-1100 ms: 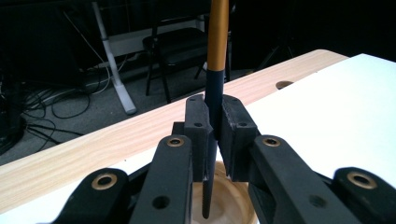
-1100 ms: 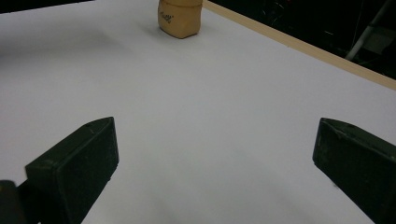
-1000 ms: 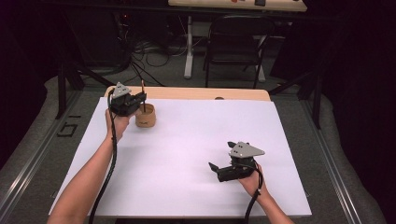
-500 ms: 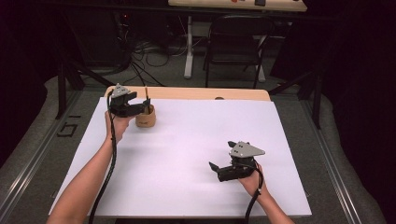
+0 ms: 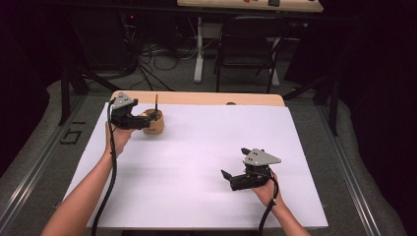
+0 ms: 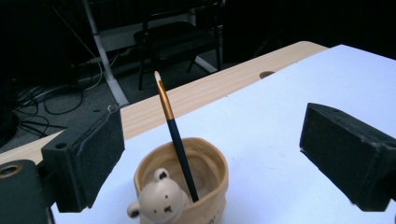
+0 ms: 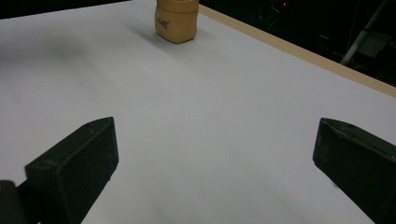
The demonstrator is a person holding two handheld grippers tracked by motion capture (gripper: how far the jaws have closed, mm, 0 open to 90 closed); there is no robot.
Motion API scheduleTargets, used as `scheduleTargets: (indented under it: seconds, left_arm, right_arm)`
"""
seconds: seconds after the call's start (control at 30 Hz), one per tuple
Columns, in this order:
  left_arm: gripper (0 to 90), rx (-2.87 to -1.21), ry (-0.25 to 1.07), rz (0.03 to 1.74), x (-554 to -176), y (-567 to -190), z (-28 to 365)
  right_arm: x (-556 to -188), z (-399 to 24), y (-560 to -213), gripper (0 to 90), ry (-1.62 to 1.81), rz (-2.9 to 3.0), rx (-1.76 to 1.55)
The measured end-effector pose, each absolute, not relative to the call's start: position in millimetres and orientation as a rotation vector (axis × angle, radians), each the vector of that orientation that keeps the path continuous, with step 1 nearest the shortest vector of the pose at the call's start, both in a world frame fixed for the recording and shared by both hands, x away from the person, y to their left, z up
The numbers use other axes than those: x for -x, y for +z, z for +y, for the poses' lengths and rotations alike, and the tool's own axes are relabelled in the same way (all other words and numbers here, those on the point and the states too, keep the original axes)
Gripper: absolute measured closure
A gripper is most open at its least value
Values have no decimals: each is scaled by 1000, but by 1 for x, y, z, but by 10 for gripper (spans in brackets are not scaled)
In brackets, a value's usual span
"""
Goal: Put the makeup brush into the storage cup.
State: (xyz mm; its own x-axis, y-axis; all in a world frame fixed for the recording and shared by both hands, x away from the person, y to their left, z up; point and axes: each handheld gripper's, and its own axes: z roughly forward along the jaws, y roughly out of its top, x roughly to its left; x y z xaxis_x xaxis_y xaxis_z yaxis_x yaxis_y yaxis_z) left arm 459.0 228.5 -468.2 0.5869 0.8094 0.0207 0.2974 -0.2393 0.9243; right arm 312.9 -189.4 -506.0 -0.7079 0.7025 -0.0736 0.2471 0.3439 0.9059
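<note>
A tan cup [image 5: 154, 124] with a small bear figure on its front [image 6: 159, 196] stands at the far left of the white sheet. A thin black-and-gold brush [image 6: 173, 130] leans upright inside it, tip up. My left gripper [image 5: 140, 119] sits just left of the cup. Its jaws have just been opening and now stand wide [image 6: 217, 158], with the cup and brush ahead of them and untouched by the pads. My right gripper [image 5: 230, 178] rests low over the sheet at the near right, open and holding nothing [image 7: 217, 172]. It faces the distant cup [image 7: 177, 21].
The white sheet [image 5: 206, 147] covers a wooden table whose bare far edge [image 5: 196, 98] has a small hole. Beyond the table are a black chair [image 5: 246, 44], cables on the floor and dark surroundings.
The left gripper's jaws have gone from shut on the brush above the cup to wide open, and the hand has drawn back a little toward the left. The brush stays in the cup. The right gripper is unmoved.
</note>
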Motion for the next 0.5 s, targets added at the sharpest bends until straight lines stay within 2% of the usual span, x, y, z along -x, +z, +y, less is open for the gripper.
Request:
scheduleTargets:
  seconds: [0.5]
  left_arm:
    - [22,-1847,604,870,-429,-477,234]
  right_arm:
    - [-313,-195,-503,0,1376,2109,-831]
